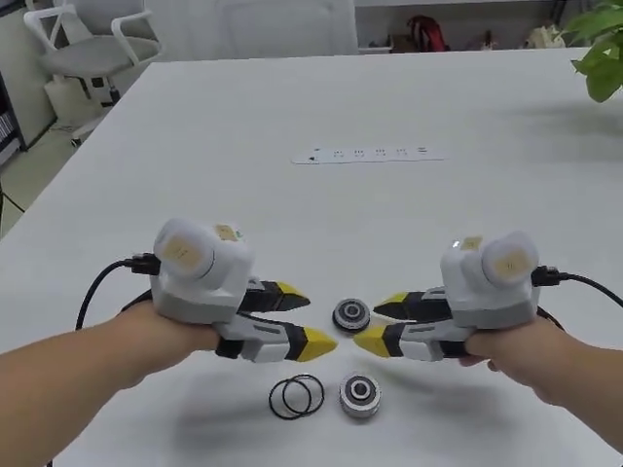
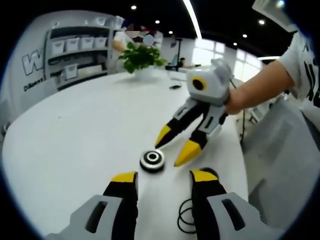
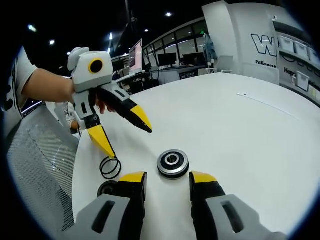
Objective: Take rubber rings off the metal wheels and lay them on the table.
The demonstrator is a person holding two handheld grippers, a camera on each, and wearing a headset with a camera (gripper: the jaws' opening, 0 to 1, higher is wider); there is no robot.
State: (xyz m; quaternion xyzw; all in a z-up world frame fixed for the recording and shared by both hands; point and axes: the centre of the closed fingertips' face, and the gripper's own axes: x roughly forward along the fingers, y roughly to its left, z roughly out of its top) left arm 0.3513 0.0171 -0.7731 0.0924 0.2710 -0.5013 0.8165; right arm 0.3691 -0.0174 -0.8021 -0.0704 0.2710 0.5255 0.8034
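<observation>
**Two hand-held grippers facing each other over a white table (image 1: 292,107).** The left gripper (image 1: 307,318) and the right gripper (image 1: 378,321) are hovering just above the tabletop. Each is spreading its jaws wide and gripping nothing. Their yellow tips are pointing inward at a metal wheel (image 1: 350,313), which is lying flat between them, untouched and showing a black outer band. A second wheel (image 1: 359,396) is lying nearer the person. Just beside it, two thin black rubber rings (image 1: 296,396) are resting flat on the table, overlapping each other. A white power strip (image 1: 370,154) is lying well beyond the grippers.
</observation>
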